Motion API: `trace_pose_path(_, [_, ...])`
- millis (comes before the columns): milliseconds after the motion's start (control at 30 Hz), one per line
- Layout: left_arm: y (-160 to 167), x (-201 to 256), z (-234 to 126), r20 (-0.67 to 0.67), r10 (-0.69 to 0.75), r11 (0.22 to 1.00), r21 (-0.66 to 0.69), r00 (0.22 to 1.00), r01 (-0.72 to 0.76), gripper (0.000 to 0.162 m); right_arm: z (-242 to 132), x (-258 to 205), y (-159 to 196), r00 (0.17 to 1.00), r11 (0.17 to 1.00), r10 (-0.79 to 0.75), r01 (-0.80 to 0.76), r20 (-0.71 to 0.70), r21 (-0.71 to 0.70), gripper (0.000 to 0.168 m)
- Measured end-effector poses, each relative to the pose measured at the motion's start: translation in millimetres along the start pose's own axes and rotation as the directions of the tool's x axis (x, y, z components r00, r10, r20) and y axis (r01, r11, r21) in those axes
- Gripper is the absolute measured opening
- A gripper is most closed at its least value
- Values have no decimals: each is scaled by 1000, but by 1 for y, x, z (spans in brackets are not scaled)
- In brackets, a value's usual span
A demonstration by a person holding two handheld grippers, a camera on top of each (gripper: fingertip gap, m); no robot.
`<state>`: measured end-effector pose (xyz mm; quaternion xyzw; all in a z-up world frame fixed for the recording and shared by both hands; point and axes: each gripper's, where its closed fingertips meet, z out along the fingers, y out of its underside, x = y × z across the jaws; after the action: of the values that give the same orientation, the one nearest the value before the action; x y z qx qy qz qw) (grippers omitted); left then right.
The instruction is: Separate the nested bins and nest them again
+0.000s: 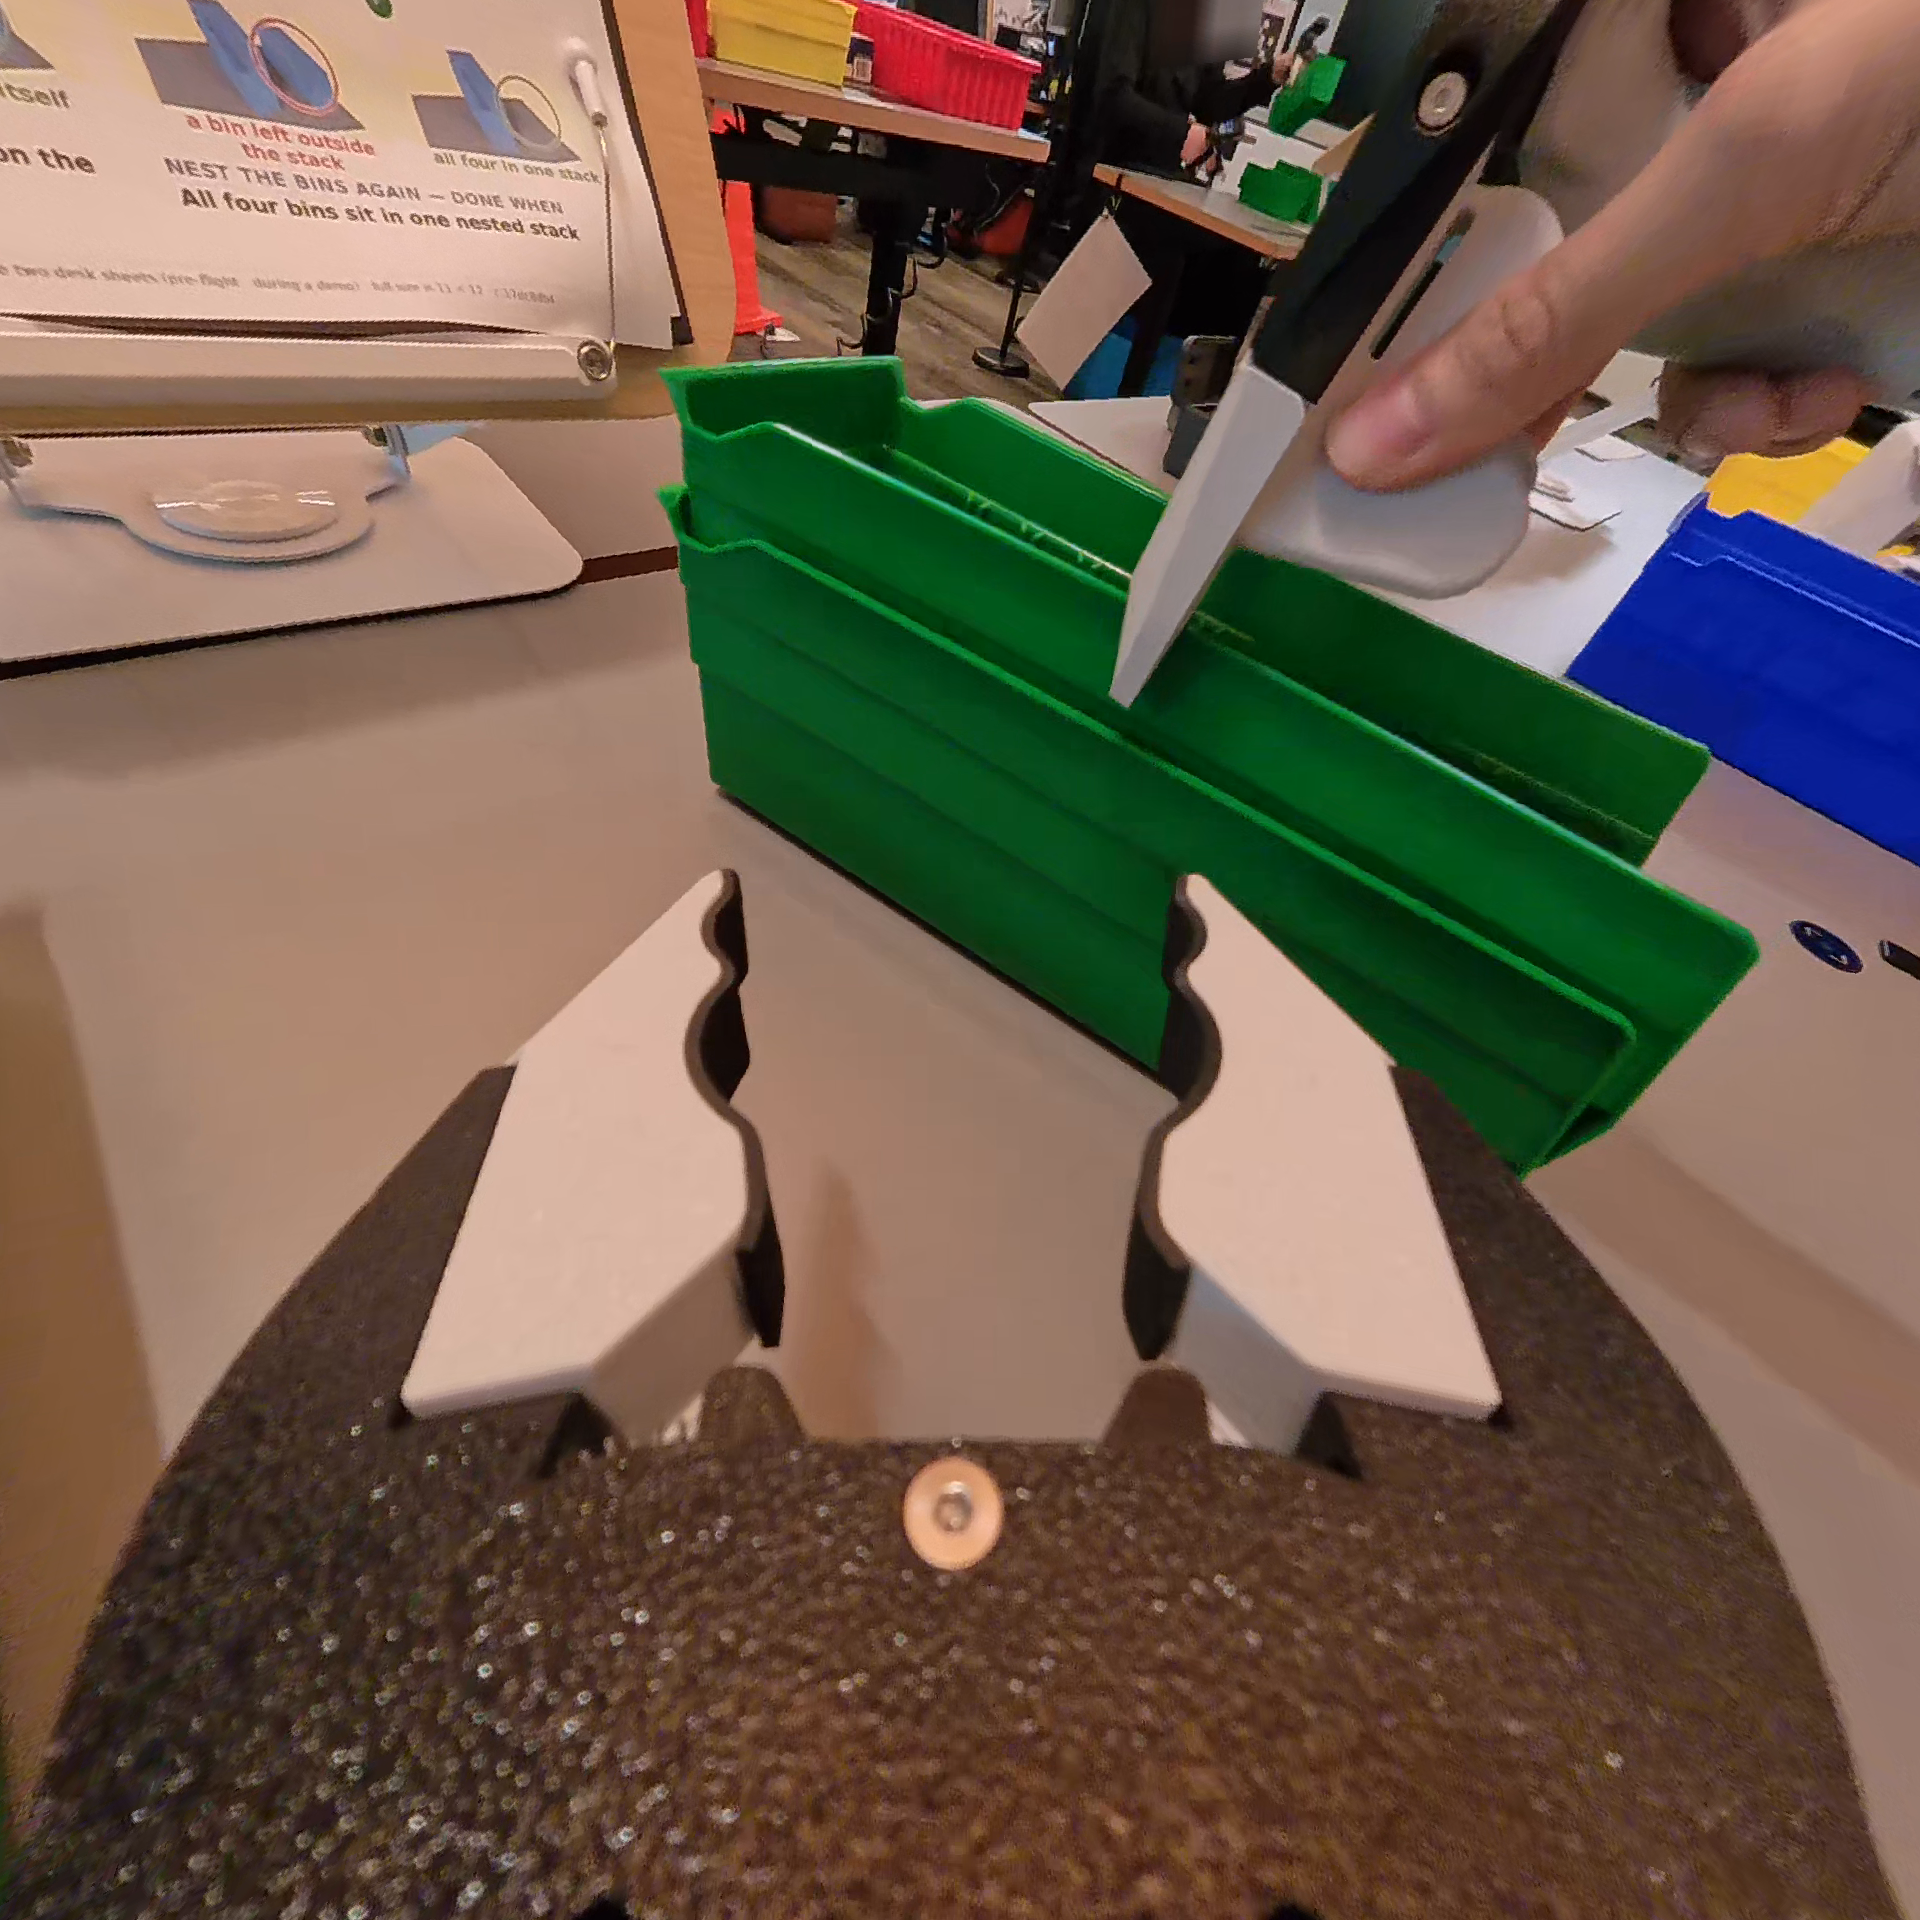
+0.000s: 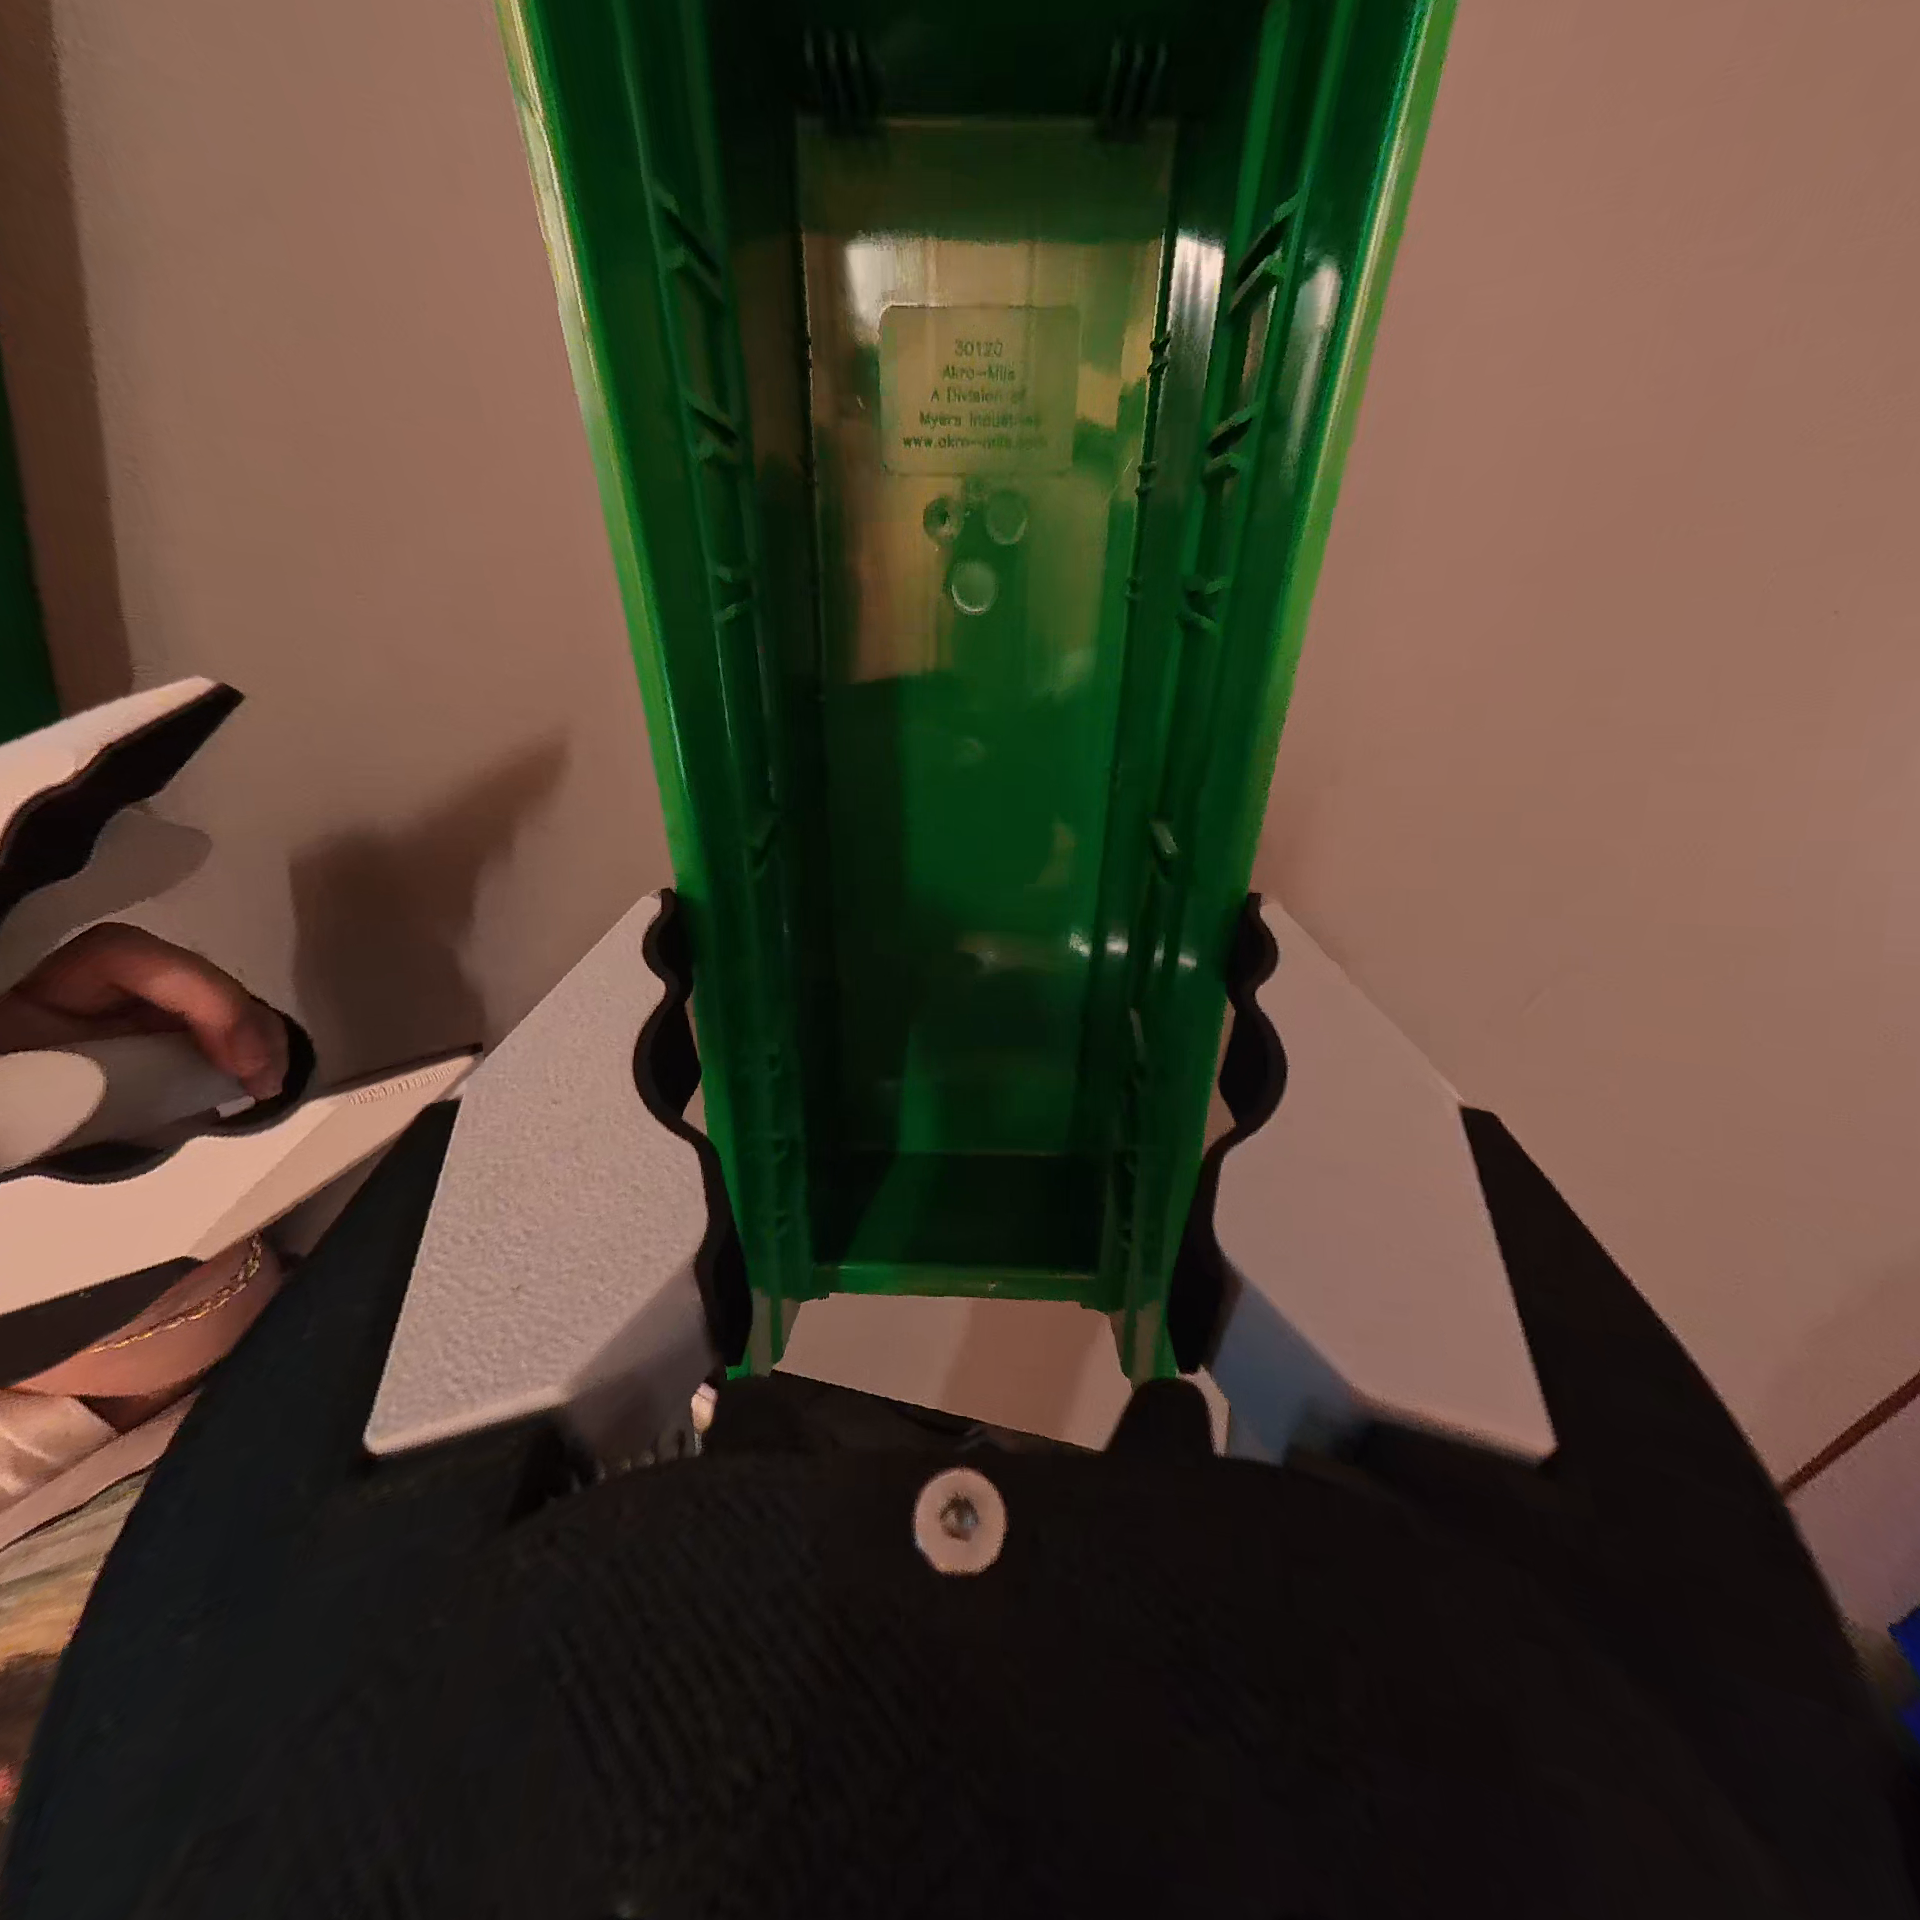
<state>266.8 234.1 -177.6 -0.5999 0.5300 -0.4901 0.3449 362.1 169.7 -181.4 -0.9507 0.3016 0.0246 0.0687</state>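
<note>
A stack of nested long green bins [image 1: 935, 790] stands on the beige table [image 1: 364, 883]. The top green bin [image 1: 914, 488] sits higher than the rest. My right gripper [image 2: 956, 914] straddles the near end of this bin [image 2: 977, 727] from above, with its pads pressed on both outer walls. In the left wrist view one right finger [image 1: 1195, 540] lies against the bin's side, and a hand [image 1: 1507, 343] holds that gripper. My left gripper [image 1: 956, 894] is open and empty, low over the table just in front of the stack. It also shows at the left edge of the right wrist view [image 2: 94, 821].
A white instruction sheet on a stand [image 1: 312, 177] is at the back left. A blue bin [image 1: 1766, 665] and a yellow item [image 1: 1777, 478] lie at the right. Behind are tables with red [image 1: 935, 62] and yellow [image 1: 779, 36] bins, an orange cone [image 1: 748, 249] and a seated person.
</note>
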Motion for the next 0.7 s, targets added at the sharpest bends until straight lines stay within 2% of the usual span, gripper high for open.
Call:
trace_pose_path(200, [4, 7, 4, -15, 11, 1000, -19, 1000, -11, 79, 3, -5, 1, 998, 999, -24, 22, -53, -35, 107])
trace_pose_path(700, [3, 7, 3, -2, 31, 999, -9, 1000, -31, 78, 4, -5, 0, 999, 999, -30, 30, -13, -18, 111])
